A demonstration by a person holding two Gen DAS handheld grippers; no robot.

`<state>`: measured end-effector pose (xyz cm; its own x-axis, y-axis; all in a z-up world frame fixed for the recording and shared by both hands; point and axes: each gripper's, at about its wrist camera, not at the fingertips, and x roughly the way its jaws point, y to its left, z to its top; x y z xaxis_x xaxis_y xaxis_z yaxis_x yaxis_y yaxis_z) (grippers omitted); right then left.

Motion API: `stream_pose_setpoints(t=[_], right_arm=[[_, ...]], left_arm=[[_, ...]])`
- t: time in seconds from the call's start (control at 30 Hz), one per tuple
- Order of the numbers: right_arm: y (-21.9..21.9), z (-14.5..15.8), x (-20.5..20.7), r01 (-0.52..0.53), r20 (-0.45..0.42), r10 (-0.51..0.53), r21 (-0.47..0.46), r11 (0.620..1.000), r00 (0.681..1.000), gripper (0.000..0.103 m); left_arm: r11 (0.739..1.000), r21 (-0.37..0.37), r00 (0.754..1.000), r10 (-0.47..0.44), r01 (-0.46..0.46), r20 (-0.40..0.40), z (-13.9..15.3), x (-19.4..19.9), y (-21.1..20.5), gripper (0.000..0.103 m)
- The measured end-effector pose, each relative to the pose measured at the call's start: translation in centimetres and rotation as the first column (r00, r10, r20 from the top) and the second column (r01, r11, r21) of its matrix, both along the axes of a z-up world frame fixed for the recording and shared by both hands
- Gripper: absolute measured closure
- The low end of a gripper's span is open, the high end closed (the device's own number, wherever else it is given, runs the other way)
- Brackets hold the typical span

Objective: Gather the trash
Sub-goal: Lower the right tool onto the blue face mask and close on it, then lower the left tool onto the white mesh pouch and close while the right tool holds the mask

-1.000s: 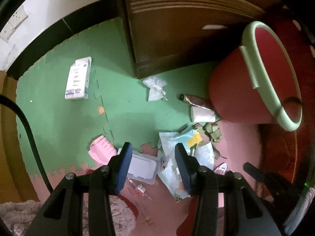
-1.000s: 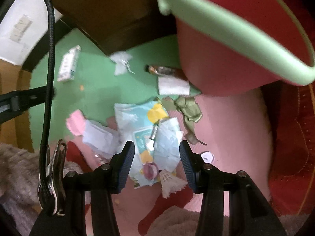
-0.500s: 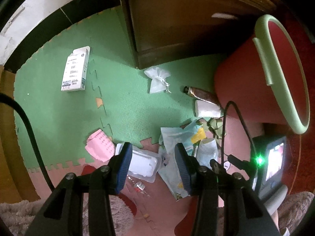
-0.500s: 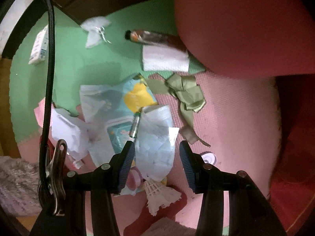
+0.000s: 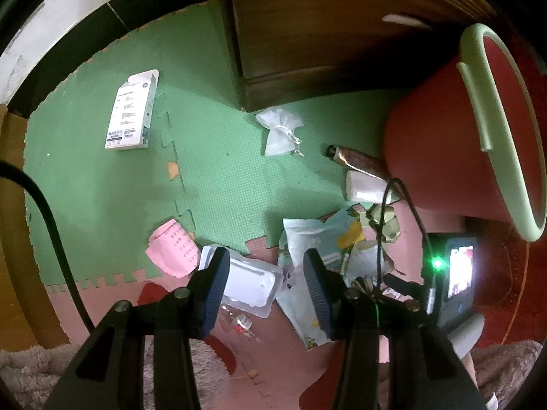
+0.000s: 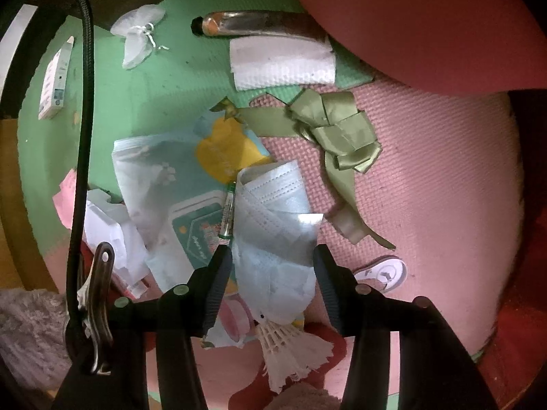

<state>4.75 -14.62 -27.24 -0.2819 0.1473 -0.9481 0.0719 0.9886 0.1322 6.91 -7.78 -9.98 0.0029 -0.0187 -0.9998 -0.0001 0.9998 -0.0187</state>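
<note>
Right wrist view: right gripper (image 6: 271, 273), fingers apart, has just widened astride the face mask (image 6: 273, 218); left gripper (image 5: 263, 287) gapes empty. Litter unpicked; bucket (image 5: 441, 157) at two o'clock.

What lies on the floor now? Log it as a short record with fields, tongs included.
surface: green and pink foam mat
bin: red tub with green rim, beside the litter
left tongs: open, above a clear plastic tray
right tongs: open, jaws just been opening slightly, face mask between them, not pressed
near mask: shuttlecock, green ribbon
by bin: tube, paper towel
apart: white box
</note>
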Motion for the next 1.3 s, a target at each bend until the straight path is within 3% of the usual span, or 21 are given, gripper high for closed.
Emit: stream_pose_setpoints(t=[0.27, 0.53, 0.63, 1.13, 1.3], right_arm=[[1.9, -1.3, -0.9, -0.079, -0.049, 0.078, -0.013, 0.997, 0.996, 0.052], [2.8, -0.1, -1.0, -0.091, 0.001, 0.091, 0.005, 0.996, 0.996, 0.093], [3.4, 0.9, -0.4, -0.126, 0.03, 0.125, 0.016, 0.992, 0.992, 0.098], [4.7, 6.6, -0.3, -0.171, 0.169, 0.168, 0.008, 0.985, 0.971, 0.099], [5.2, 7.9, 0.1, -0.19, 0.2, 0.182, 0.022, 0.982, 0.963, 0.099]], left_arm=[[1.0, -0.002, 1.0, -0.006, 0.006, 0.004, 0.2, 0.1, -0.2, 0.056], [1.0, 0.014, 1.0, 0.009, -0.009, 0.003, -0.3, 0.0, 0.5, 0.056], [1.0, 0.013, 1.0, 0.016, -0.016, -0.004, -0.5, 0.0, 0.6, 0.056], [0.999, 0.018, 0.997, 0.051, -0.05, -0.063, -2.6, 0.0, 2.0, 0.056], [0.989, -0.011, 0.98, 0.143, -0.146, -0.137, -4.5, -0.4, 3.9, 0.056]])
